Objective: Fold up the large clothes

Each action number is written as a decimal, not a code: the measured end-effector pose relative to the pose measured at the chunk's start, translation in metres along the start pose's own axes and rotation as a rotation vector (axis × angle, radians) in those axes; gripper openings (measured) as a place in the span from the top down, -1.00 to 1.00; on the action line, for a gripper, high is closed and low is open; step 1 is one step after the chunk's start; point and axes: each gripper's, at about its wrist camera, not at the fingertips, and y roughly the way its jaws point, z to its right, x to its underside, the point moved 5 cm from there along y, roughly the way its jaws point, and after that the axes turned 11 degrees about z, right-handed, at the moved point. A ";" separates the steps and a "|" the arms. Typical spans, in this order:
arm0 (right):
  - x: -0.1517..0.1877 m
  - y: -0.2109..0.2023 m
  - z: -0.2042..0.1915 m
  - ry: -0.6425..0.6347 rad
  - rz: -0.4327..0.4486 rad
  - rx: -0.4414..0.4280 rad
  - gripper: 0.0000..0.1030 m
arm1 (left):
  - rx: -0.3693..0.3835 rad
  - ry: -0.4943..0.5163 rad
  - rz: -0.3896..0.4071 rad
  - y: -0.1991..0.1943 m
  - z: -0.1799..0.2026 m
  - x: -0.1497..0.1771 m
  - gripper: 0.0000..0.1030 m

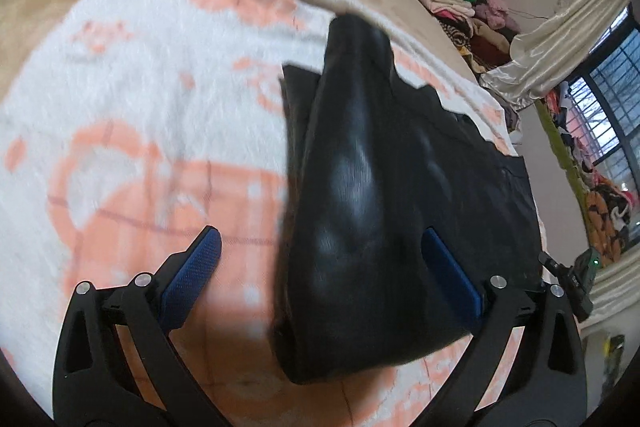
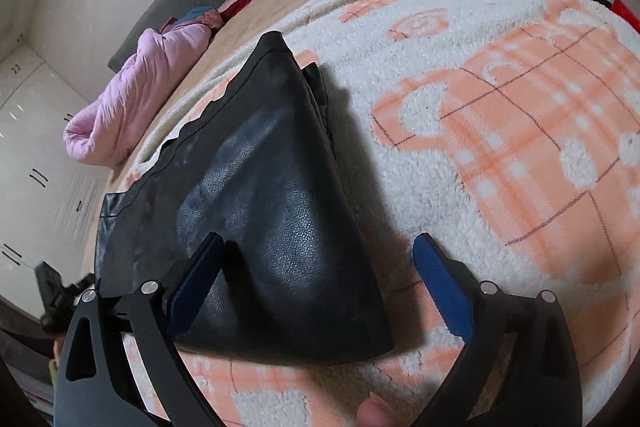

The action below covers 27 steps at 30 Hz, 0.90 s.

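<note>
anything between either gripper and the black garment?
Nothing visible. The black leather garment lies on the fleece blanket, its raised fold sitting between the open fingers of both the left gripper and the right gripper.

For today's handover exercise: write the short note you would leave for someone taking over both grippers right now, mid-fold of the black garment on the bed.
Left gripper: open, jaws spread either side of a raised fold of the black leather-like garment, not clamped.
Right gripper: open, straddling the same raised fold.
The garment lies on the white and orange blanket; part lies flat, part is humped up.
Done: it looks partly folded over.
Left: probably flatten the hump and finish folding; the full outline is not visible.
</note>
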 end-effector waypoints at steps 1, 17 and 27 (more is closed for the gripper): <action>0.000 0.000 0.000 -0.004 -0.001 -0.002 -0.79 | 0.018 -0.016 -0.014 0.003 0.000 0.004 -0.82; 0.017 -0.026 -0.012 -0.005 -0.016 -0.063 0.44 | 0.000 0.015 0.045 -0.016 0.019 0.028 -0.06; 0.033 -0.050 -0.012 -0.058 0.004 0.023 0.12 | 0.005 0.044 0.030 -0.031 0.022 0.045 -0.04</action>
